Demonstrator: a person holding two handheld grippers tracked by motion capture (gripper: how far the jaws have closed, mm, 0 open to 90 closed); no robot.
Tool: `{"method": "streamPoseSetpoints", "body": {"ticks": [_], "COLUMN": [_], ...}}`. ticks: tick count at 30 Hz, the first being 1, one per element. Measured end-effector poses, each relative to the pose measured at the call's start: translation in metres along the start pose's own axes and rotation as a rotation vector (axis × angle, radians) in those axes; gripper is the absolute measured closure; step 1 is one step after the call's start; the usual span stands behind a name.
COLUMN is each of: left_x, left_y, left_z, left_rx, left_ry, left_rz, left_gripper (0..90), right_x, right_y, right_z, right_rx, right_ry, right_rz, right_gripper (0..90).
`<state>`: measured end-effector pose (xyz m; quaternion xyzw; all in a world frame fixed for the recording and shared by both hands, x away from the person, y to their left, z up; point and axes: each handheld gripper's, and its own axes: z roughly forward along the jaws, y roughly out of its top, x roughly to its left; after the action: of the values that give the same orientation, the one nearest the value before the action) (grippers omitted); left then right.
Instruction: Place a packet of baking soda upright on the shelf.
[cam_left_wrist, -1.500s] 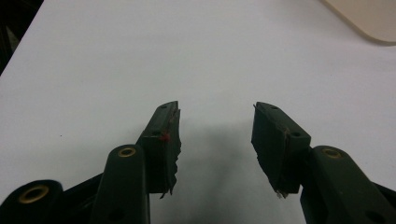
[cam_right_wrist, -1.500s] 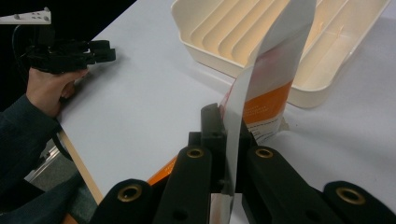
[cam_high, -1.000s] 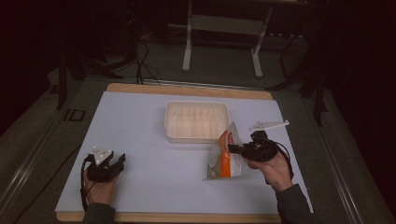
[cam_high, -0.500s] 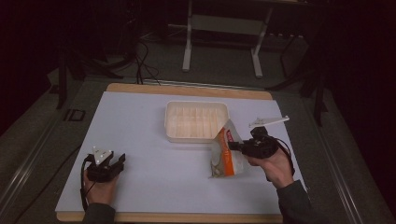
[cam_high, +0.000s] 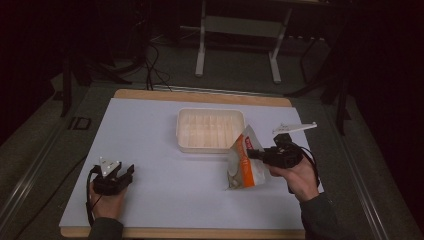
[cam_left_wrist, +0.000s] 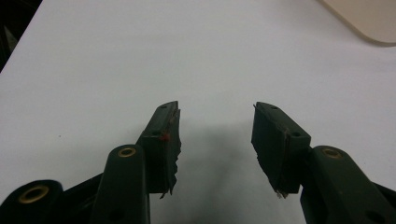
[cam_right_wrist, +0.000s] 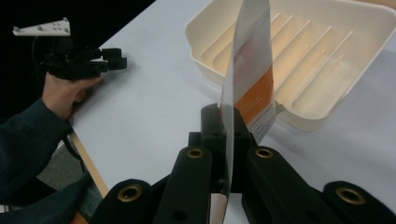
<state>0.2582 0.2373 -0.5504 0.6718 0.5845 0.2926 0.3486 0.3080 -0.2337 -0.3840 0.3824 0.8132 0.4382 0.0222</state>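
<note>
Table (cam_high: 150, 150): one white-topped board with a wooden edge is seen from above; everything else is set on it.
Tray (cam_high: 210, 130): one cream ribbed tray is placed just past the middle of the table, towards 12 o'clock; its ridged floor is seen in the right gripper view (cam_right_wrist: 317, 60).
Packet (cam_high: 243, 165): one white and orange packet is held on edge at about 4 o'clock from the tray, its upper corner close to the tray's near right corner; whether the two touch cannot be told.
Grippers: two are counted.
Right gripper (cam_high: 252, 153): it is clenched on the packet (cam_right_wrist: 247, 79), whose thin edge is pinched between the two black jaws; it is held at 3 o'clock on the table.
Left gripper (cam_high: 122, 172): it is released, with its jaws parted over bare white surface and nothing between them (cam_left_wrist: 215, 135); it is held at 8 o'clock on the table, well apart from the packet.
Hands: two are counted, one behind each gripper.
</note>
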Motion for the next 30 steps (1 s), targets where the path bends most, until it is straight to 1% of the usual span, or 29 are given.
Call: {"method": "streamPoseSetpoints", "body": {"ticks": [5, 11, 12, 13, 15, 20, 25, 30], "left_x": [0.0, 0.0, 0.0, 0.0, 0.0, 0.0, 0.0, 0.0], "left_y": [0.0, 0.0, 0.0, 0.0, 0.0, 0.0, 0.0, 0.0], "left_z": [0.0, 0.0, 0.0, 0.0, 0.0, 0.0, 0.0, 0.001], "left_rx": [0.001, 0.002, 0.003, 0.003, 0.003, 0.003, 0.003, 0.002], "left_ry": [0.0, 0.002, 0.003, 0.003, 0.003, 0.004, 0.004, 0.005], "left_rz": [0.001, 0.0, -0.001, -0.001, -0.002, -0.002, -0.002, -0.003], "left_gripper": [51.5, 51.5, 51.5, 51.5, 51.5, 51.5, 51.5, 51.6], "right_x": [0.0, -0.002, -0.003, -0.003, -0.004, -0.007, -0.009, -0.01], "right_y": [0.003, 0.008, 0.01, 0.01, 0.013, 0.017, 0.024, 0.03], "right_z": [-0.007, -0.011, -0.012, -0.012, -0.013, -0.015, -0.018, -0.018], "right_rx": [-0.024, -0.036, -0.035, -0.035, -0.034, -0.037, -0.048, -0.047], "right_ry": [-0.013, -0.026, -0.041, -0.041, -0.057, -0.072, -0.097, -0.122], "right_rz": [0.0, -0.002, -0.007, -0.007, -0.015, -0.016, -0.015, -0.019], "right_gripper": [90.0, 90.0, 90.0, 90.0, 90.0, 90.0, 90.0, 90.0]}}
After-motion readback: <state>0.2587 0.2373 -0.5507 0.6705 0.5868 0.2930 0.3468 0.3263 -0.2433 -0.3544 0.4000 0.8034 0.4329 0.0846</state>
